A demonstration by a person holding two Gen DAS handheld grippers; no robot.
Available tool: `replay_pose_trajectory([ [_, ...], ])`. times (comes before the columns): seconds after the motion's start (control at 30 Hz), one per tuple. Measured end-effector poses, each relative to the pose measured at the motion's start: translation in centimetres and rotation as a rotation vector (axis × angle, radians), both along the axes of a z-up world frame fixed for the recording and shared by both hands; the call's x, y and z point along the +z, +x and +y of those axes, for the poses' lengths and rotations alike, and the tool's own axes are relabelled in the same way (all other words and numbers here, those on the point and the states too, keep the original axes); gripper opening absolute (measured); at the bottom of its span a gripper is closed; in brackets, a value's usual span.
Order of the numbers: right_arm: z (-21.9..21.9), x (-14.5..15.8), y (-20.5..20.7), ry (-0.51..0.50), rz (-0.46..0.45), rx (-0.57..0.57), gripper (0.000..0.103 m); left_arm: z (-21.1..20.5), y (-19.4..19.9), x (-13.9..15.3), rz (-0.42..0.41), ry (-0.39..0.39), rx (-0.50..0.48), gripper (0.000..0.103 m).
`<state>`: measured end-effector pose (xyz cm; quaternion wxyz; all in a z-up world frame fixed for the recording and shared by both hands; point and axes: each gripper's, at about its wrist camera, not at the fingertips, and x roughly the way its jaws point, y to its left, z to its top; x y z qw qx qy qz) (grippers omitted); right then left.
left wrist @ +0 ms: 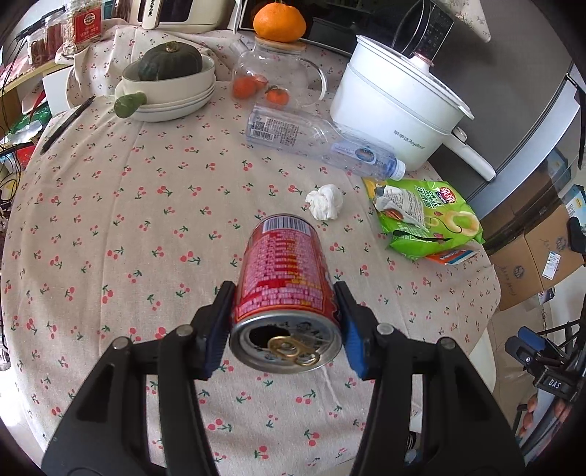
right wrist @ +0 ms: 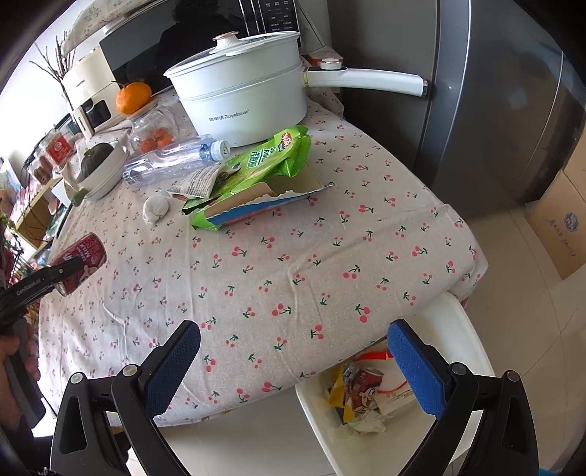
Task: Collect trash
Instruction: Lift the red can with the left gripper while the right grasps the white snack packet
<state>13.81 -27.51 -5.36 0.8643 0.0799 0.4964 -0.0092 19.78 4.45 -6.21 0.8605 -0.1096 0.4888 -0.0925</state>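
Red can point(left wrist: 284, 293), opened, lifted above the tablecloth point(left wrist: 128, 219), clamped sideways in left gripper point(left wrist: 284, 322); right gripper point(right wrist: 293, 362) wide, empty. White bin point(right wrist: 454, 329) at 5 o'clock. Risk: dregs spilling, can slipping.

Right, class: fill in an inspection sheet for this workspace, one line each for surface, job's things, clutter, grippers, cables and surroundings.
Surface: table under a cherry-print cloth, wrinkled.
Job's things: red can, opened, gripped off the cloth; tissue wad, clear plastic bottle on its side, green snack bag and torn carton lie on the cloth; white bin beside the table holds trash.
Clutter: white electric pot, glass jug with an orange on its lid, squash in stacked bowls, pen.
Grippers: left gripper shut on the can; right gripper open, holding nothing.
Cables: nothing seen clearly.
Surroundings: grey fridge, cardboard boxes.
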Motion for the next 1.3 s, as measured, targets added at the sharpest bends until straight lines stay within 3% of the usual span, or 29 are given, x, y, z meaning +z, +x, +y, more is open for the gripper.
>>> replay_pose_trajectory([
  [0.5,4.3,-0.1,1.0,0.067,-0.023,0.009,0.103,1.6,-3.3,2.0,-0.061,-0.056,-0.039,0.055],
  [0.77,7.2,1.2,2.0,0.078,-0.04,0.131,0.103,2.8,-3.7,2.8,-0.088,-0.067,-0.043,0.055],
  [1.07,7.1,5.0,7.9,0.131,-0.177,0.195,0.103,3.5,-2.6,2.9,-0.087,-0.109,-0.031,0.055],
  [1.3,9.6,0.2,15.2,0.141,-0.087,0.182,0.096,3.5,-2.2,3.2,-0.079,-0.165,-0.028,0.055],
])
